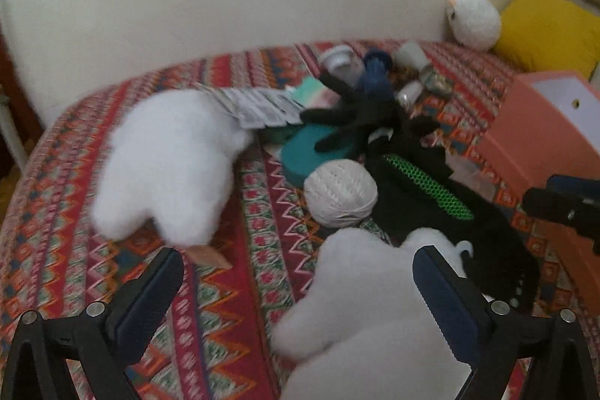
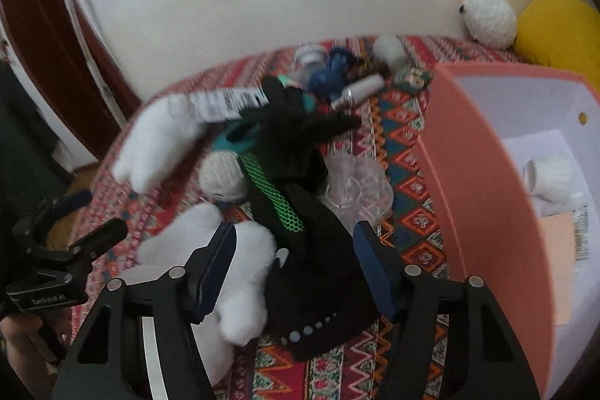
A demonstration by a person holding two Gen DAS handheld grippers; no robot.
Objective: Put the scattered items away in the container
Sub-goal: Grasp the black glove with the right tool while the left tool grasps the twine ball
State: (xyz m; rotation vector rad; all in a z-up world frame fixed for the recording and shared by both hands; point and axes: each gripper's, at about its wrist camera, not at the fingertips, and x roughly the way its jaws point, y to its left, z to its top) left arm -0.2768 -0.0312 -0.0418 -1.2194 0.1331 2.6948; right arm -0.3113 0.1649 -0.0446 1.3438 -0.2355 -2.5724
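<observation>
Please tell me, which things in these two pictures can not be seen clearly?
- Left wrist view: small bottles behind the dark gloves are blurred and half hidden.
- Right wrist view: pink box is cut by the frame edge; its contents show only partly.
- Right wrist view: clear plastic is too blurred to identify.

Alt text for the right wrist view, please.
The open right tool hangs over a black glove and a white plush on a patterned cloth. A pink box stands to the right; more clutter lies behind, and the left tool shows at far left.
</observation>
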